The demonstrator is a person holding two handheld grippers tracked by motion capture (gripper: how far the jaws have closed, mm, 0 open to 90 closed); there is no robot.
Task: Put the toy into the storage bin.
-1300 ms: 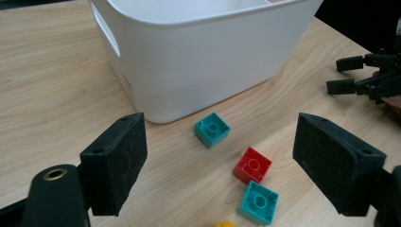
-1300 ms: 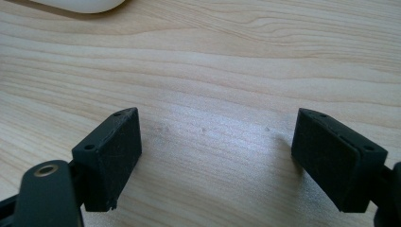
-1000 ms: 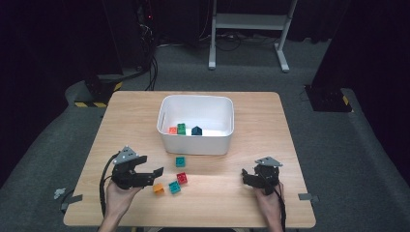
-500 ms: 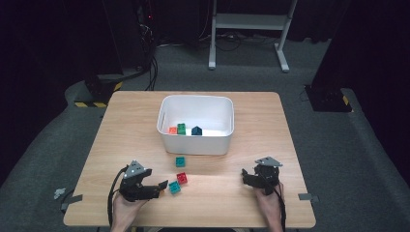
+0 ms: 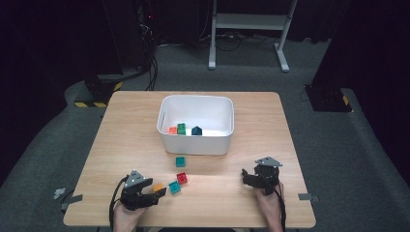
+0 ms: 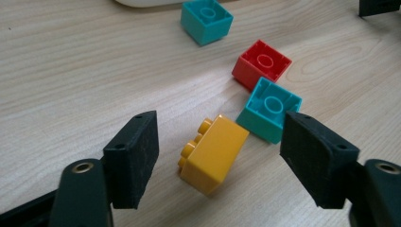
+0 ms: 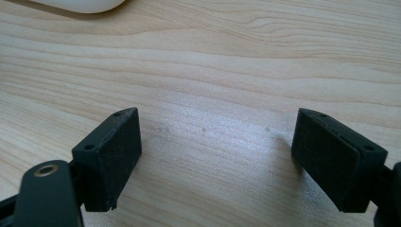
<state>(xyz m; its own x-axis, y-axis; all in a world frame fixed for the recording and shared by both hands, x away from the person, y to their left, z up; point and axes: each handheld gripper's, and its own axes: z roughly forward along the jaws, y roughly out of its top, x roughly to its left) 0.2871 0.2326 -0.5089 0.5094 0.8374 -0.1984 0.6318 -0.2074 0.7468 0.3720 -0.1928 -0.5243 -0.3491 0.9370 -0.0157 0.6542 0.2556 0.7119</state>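
Your left gripper (image 6: 220, 156) has its two black jaws spread wide, and the small orange-yellow plastic building brick (image 6: 213, 153) lies on its side between them, touching neither pad; in the high view that brick (image 5: 159, 187) sits just off the gripper's tips near the table's near-left edge. Touching the brick's far right corner is a teal plastic brick (image 6: 269, 109), with a red plastic brick (image 6: 261, 64) just beyond it and a second teal brick (image 6: 206, 20) farther off, nearer the bin. Your right gripper (image 7: 217, 161) also stands wide open, holding nothing, its jaws low over bare wood at the near right of the table. Everything rests on a light wooden table (image 5: 290, 125) with a pale, wavy grain. Near its middle stands a white rectangular plastic bin (image 5: 196, 143) with an orange, a green and a dark blue brick lying inside. Around the table is grey carpet (image 5: 377, 159) in a dim room, with a white metal stand (image 5: 249, 21) at the far side, dark cables on the floor to the far left, and yellow-and-black striped tape (image 5: 96, 103) beyond the table's far-left corner.
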